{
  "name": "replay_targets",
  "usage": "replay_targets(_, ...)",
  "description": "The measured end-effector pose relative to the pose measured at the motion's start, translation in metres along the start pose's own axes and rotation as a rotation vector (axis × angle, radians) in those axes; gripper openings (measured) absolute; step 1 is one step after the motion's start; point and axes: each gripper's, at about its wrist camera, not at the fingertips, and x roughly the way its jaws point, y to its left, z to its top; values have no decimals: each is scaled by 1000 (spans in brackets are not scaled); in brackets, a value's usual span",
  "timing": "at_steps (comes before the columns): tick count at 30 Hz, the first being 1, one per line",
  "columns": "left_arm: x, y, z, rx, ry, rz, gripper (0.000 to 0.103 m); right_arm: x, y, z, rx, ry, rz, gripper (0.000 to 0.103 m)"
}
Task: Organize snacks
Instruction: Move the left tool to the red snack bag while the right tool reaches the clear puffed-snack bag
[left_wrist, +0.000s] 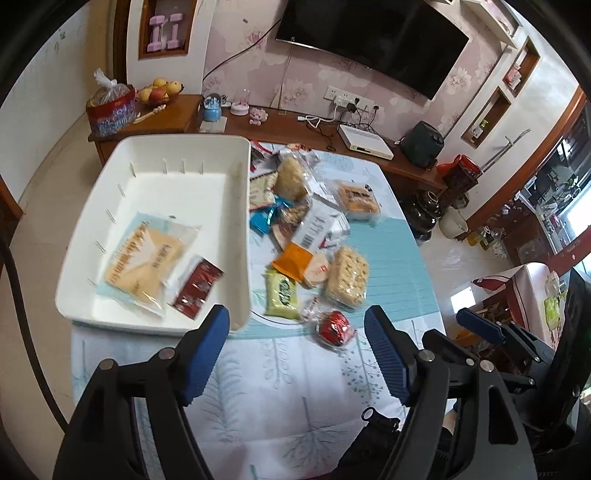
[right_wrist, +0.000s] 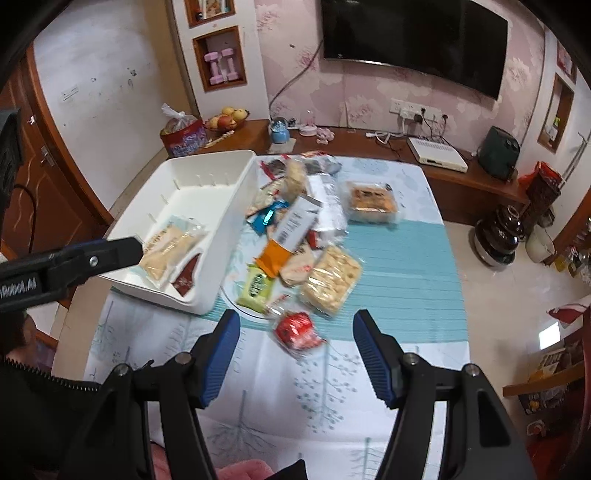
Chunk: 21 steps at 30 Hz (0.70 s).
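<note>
A white bin (left_wrist: 110, 206) (right_wrist: 236, 206) stands on the table's left. It holds a pale cracker pack (left_wrist: 144, 262) (right_wrist: 170, 247) and a dark red sachet (left_wrist: 197, 288) (right_wrist: 186, 278). A pile of snacks lies to its right: a green pack (left_wrist: 282, 295) (right_wrist: 256, 286), an orange pack (left_wrist: 293, 260) (right_wrist: 275, 258), a rice cracker pack (left_wrist: 347, 277) (right_wrist: 330, 282) and a red wrapped sweet (left_wrist: 334, 326) (right_wrist: 297, 326). My left gripper (left_wrist: 297, 332) is open and empty, above the table near the bin's front corner. My right gripper (right_wrist: 295, 334) is open and empty, with the red sweet just ahead between its fingers.
The table has a light blue and white patterned cloth (left_wrist: 280, 398). Behind it runs a wooden sideboard (right_wrist: 369, 140) with a fruit bowl (right_wrist: 225, 118), a white box (right_wrist: 437, 153) and a black appliance (right_wrist: 498, 153). A dark pot (right_wrist: 498, 236) stands on the floor at right.
</note>
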Motion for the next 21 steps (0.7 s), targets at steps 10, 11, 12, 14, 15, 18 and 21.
replay_targets(10,49,-32,-18,-32,105,7,86,21,-47,4,43,69,44,71)
replay_targets(11,54,-34,-20,-37,115,11,86,24,-51,4,48,73,49,72)
replay_targets(12,60,-37,-22,-43,127,16,86,28,-55,6,53,82,59,73)
replay_targets(14,69,-39,-24,-53,143,24,86,34,-61,9,57,99,73,73)
replay_targets(15,76,-42,-26,-60,154,34,86,40,-65,11,65,113,83,73)
replay_targets(18,94,-47,-28,-63,167,62,86,58,-75,16,122,162,135,73)
replay_targets(21,110,-52,-30,-66,169,89,86,78,-83,20,178,212,171,73)
